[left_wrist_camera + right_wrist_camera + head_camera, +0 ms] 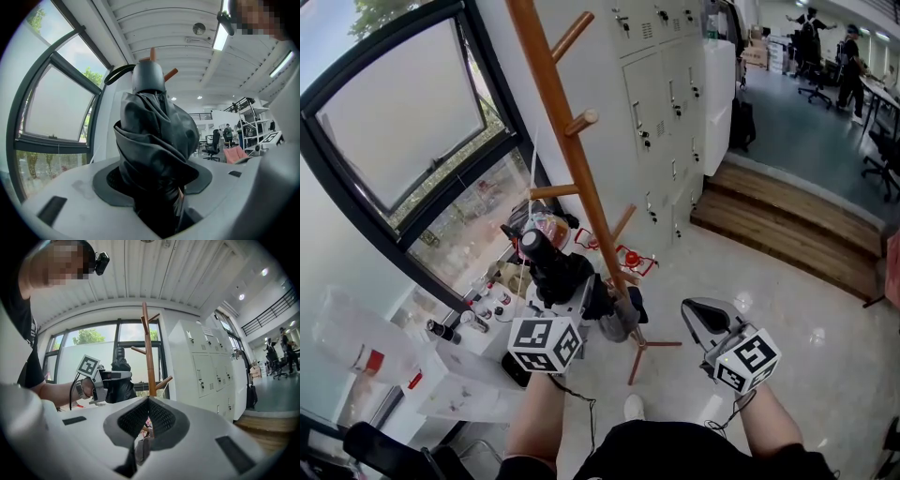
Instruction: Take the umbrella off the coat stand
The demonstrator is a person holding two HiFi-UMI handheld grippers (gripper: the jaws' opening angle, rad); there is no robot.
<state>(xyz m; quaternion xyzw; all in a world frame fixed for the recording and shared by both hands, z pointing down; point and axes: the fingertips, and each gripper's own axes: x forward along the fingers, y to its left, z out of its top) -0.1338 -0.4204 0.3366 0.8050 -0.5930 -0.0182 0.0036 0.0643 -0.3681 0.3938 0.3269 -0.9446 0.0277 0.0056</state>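
Bright daylight through window (pixel 403 112) — ceiling strip light (pixel 219 37) blown white. Glossy floor (pixel 787 309) glints. Both gripper views bulge, corners dark — focus sharp.

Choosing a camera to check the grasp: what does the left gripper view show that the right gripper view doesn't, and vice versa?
Only the left gripper view: close up, the jaws of the left gripper pressed against the folded black umbrella. Only the right gripper view: the right gripper, shut and empty, and the white lockers. Both: the umbrella, the wooden coat stand and the window.
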